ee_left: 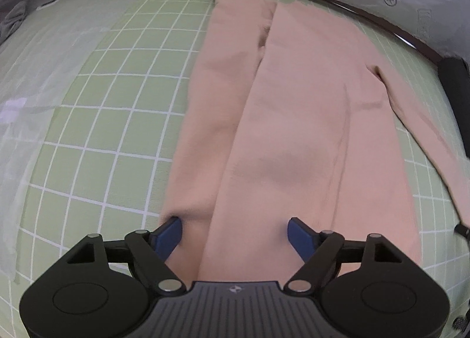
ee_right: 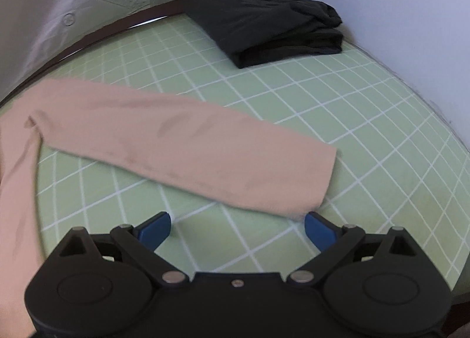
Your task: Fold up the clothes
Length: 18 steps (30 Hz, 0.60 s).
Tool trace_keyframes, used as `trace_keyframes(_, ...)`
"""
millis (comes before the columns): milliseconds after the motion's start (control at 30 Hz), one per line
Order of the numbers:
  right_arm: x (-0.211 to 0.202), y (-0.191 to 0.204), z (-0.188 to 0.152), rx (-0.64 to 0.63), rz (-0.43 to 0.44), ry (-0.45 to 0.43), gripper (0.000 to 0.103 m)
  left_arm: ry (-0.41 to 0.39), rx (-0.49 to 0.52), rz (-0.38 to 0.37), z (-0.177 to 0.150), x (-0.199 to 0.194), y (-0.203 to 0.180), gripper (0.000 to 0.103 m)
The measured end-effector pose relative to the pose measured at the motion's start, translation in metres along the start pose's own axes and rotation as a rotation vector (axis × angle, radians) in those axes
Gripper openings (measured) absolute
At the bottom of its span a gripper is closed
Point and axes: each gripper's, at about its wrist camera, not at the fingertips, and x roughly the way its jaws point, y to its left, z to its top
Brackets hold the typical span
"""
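Observation:
A pink long-sleeved garment (ee_left: 293, 120) lies flat on the green grid mat (ee_left: 117, 103), its left side folded in over the body. My left gripper (ee_left: 235, 229) is open, low over the garment's near hem, its blue fingertips (ee_left: 170, 232) astride the fold. In the right wrist view the garment's right sleeve (ee_right: 188, 147) lies stretched out across the mat (ee_right: 323, 88). My right gripper (ee_right: 238, 226) is open just in front of the sleeve's cuff end, empty, with its right fingertip (ee_right: 317, 229) beside the cuff.
A folded black garment (ee_right: 270, 15) lies at the mat's far right corner. A grey fabric-covered surface (ee_right: 73, 9) lies beyond the mat's dark far edge. A white wall (ee_right: 396, 15) stands at the right. Grey cloth (ee_left: 14, 20) lies at the far left.

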Motion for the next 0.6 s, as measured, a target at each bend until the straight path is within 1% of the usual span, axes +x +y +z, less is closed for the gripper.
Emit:
trace_keyframes(67,0.003,0.001,0.005,0.01,-0.022,-0.013,0.099,-0.002,0.001,0.006,0.001,0.001,-0.002,0.08)
trace_keyframes(200,0.004,0.002,0.017,0.04,-0.051,-0.065,0.099,0.002,-0.021,-0.005,0.002,-0.001,0.002,0.08)
trace_keyframes(267,0.006,0.001,0.023,0.053,-0.058,-0.082,0.099,-0.014,-0.023,-0.003,0.003,-0.004,0.004,0.08)
trace_keyframes(367,0.014,0.001,0.031,0.064,-0.074,-0.076,0.099,-0.033,-0.033,0.021,0.007,-0.006,0.007,0.08)
trace_keyframes(500,0.024,-0.002,0.033,0.078,-0.098,-0.061,0.099,-0.028,-0.03,0.087,0.013,-0.001,0.012,0.08)
trace_keyframes(600,0.027,-0.003,0.031,0.072,-0.096,-0.064,0.101,-0.011,-0.064,0.092,0.013,0.002,0.021,0.081)
